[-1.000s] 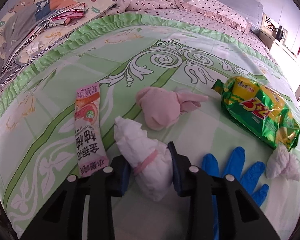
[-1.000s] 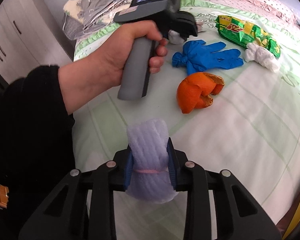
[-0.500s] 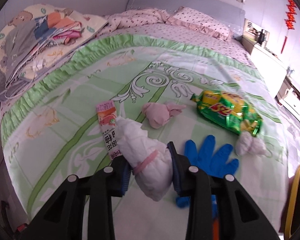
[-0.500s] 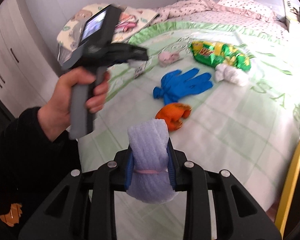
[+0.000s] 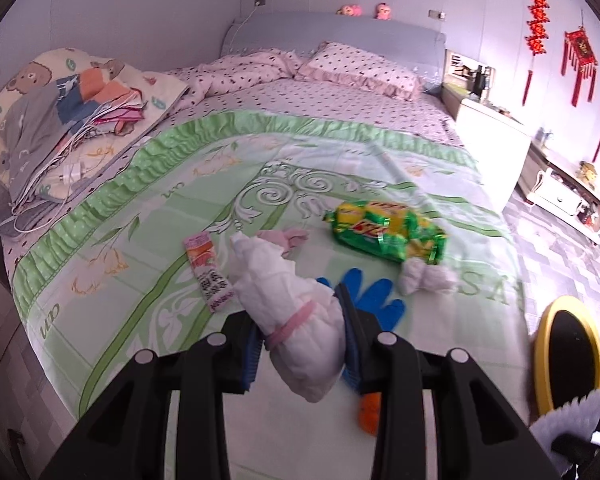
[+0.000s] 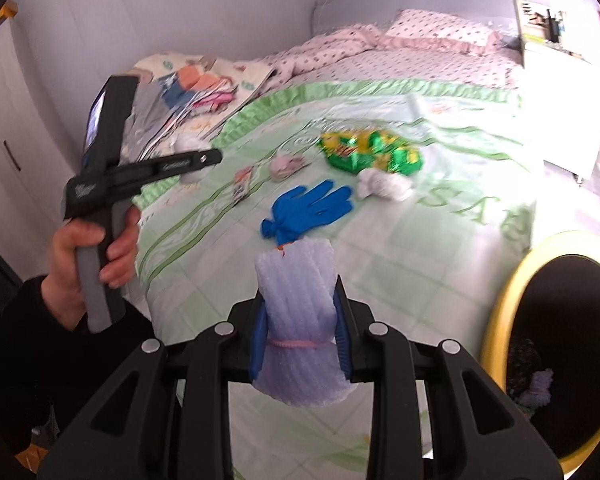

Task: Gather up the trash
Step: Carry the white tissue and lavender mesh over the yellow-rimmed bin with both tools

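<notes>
My left gripper (image 5: 300, 336) is shut on a white paper wad (image 5: 292, 304) tied with a pink band, held above the bed. My right gripper (image 6: 300, 332) is shut on a pale purple foam roll (image 6: 300, 312) with a pink band. A yellow-rimmed trash bin (image 6: 500, 320) stands at the right beside the bed; it also shows in the left wrist view (image 5: 540, 344). On the green bedspread lie a blue glove (image 6: 308, 208), a green snack bag (image 5: 384, 232), a white wad (image 5: 424, 280), a pink wad (image 5: 284, 238), a drink sachet (image 5: 208, 268) and orange peel (image 5: 370, 416).
A folded pile of clothes and cables (image 5: 60, 128) lies at the bed's far left. Dotted pillows (image 5: 360, 68) sit by the headboard. A white nightstand (image 5: 488, 136) stands right of the bed. The person's left hand (image 6: 88, 264) holds the other gripper at left.
Both grippers have pulled back and risen away from the bed with their loads. The trash bin has come into view at the right in both views.
</notes>
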Tool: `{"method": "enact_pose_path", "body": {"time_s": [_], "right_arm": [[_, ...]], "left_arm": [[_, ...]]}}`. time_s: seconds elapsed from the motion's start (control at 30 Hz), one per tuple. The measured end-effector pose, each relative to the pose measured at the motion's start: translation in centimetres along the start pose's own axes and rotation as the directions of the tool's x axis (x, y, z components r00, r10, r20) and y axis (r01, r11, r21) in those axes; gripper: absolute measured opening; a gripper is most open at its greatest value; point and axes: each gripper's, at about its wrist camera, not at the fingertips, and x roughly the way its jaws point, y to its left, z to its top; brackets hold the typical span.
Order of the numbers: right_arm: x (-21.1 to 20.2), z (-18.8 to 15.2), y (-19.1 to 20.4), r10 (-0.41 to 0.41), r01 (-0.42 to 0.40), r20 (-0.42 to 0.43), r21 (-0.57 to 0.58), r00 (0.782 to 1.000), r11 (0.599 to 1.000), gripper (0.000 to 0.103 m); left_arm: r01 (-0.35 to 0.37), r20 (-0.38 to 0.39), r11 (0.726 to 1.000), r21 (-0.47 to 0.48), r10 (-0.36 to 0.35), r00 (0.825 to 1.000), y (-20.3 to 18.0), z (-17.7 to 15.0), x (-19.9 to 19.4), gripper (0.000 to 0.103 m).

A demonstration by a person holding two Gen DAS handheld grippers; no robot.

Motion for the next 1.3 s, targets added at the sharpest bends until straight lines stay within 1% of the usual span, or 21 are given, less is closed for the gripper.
{"method": "enact_pose_path", "body": {"time_s": [0.3,0.5,0.9,1.3], "right_arm": [[-4.1,0.6,-1.7,-0.047,0.046,0.069,0.019,0.996,0.999,0.027],[-6.0,0.8,-2.4,-0.072,0.07,0.098,0.026,0.993,0.997,0.028],[-9.1,0.9,-4.8,-0.119,0.111,0.14,0.068,0.983,0.992,0.028],[-12.4,0.6,-8.1,-0.183,0.163,0.175,0.122,0.967,0.979,0.028]], "left_arm": [[0.055,0.027,0.998,0.029,-0.056,0.998,-3.4,0.0,-3.2,0.032],[0.088,0.043,0.994,0.066,-0.091,0.995,-6.3,-0.2,-4.9,0.032],[0.141,0.04,0.985,0.1,-0.145,0.989,-10.5,-0.2,-6.3,0.032],[0.218,0.019,0.964,0.153,-0.223,0.975,-15.8,-0.9,-7.0,0.032]]}}
